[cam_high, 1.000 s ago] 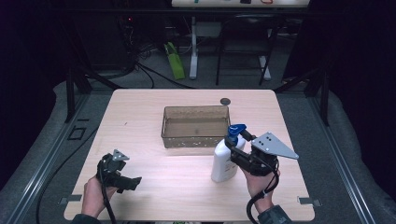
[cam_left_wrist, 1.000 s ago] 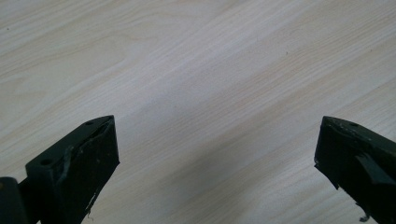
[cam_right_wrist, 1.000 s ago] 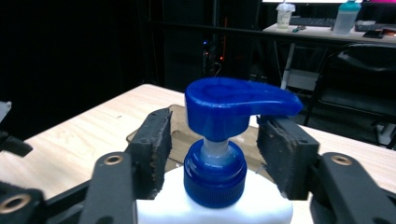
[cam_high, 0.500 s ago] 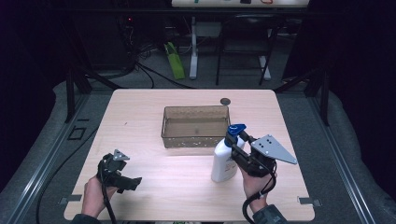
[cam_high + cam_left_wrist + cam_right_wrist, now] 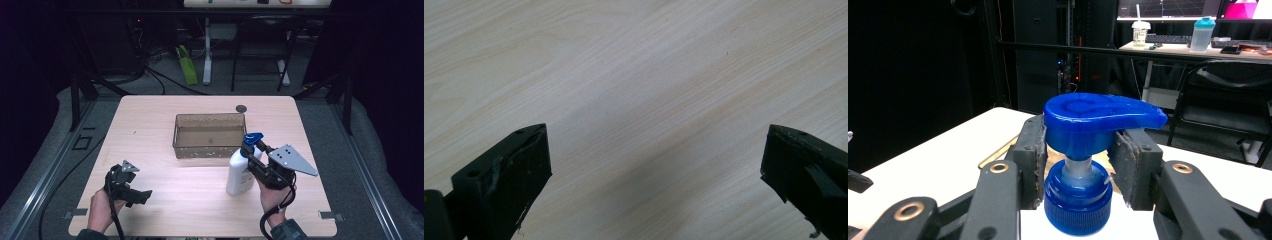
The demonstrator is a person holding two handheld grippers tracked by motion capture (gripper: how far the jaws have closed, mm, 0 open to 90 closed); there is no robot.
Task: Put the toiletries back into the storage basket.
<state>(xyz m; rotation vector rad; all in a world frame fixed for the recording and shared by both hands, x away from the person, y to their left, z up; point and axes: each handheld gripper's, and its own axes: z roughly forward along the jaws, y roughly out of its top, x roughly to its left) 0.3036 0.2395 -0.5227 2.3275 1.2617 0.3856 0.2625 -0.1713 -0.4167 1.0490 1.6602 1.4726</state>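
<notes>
The table (image 5: 150, 125) carries the whole scene, and ahead of both grippers, across its middle, sits the brown open basket (image 5: 209, 135), which holds nothing that can be made out. Just ahead of the right gripper (image 5: 251, 155) stands the white pump bottle (image 5: 240, 172), upright on the tabletop with its base near the basket's near right corner but apart from it. Its long axis runs straight up, and in the right gripper view the blue pump head (image 5: 1098, 117) points its spout off to the gripper's right. The right gripper's jaws have just been closing and now sit clamped on the bottle's neck, one pad on each side just under the pump head, above the blue collar (image 5: 1077, 207). The grasp therefore looks made, judging from how the pads press in; what seems left is lifting the bottle, carrying it forward and setting it down in the basket, if that is where it is bound. The left gripper (image 5: 131, 186) rests low over bare wood at the near left, well apart from the bottle, its jaws spread wide with nothing between them.
</notes>
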